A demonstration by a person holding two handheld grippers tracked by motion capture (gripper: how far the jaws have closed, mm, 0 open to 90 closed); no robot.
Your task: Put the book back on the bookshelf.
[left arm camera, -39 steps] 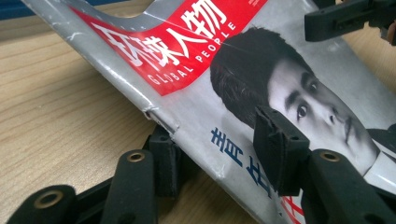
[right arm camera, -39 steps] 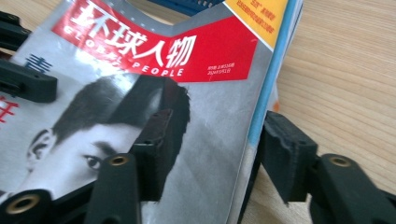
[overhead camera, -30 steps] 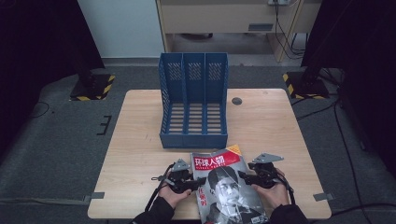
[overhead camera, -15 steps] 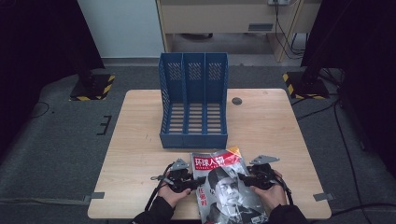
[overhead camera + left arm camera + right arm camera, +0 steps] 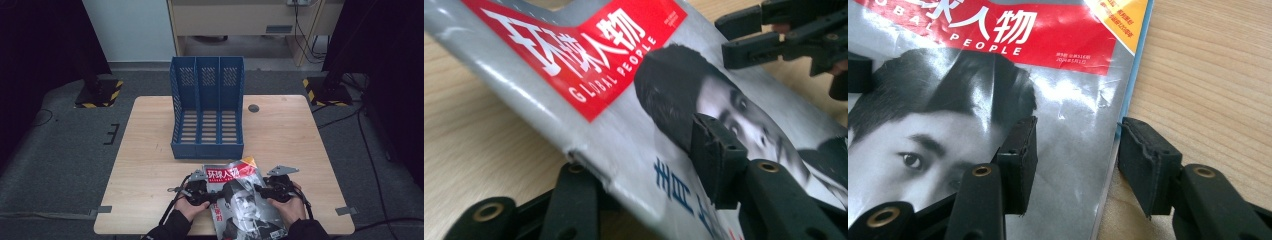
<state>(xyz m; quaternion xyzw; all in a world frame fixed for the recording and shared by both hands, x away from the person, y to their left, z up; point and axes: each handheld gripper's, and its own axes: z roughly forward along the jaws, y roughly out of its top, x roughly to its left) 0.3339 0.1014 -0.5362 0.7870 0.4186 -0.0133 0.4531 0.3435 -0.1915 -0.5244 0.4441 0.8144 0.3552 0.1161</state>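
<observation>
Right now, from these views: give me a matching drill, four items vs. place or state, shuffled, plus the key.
Items:
1. magazine
2. file rack
3. left claw
4. right claw

Places or states:
A. straddles the magazine's right edge, one jaw on the cover, one over bare wood
B. stands empty at the table's middle
C. near edge of the table, between both hands
D. one jaw under, one over the lifted left edge

Pairs: 1-C, 2-B, 3-D, 4-A

Floor (image 5: pixel 60 165): was grey carpet, with tape marks.
Table (image 5: pixel 150 150): was light wood.
Back wall (image 5: pixel 125 25): was pale.
Cabinet (image 5: pixel 240 20): stood behind, beige.
Stand bases (image 5: pixel 97 92): had yellow-black hazard stripes.
Curtains (image 5: pixel 40 45): hung dark on both sides.
</observation>
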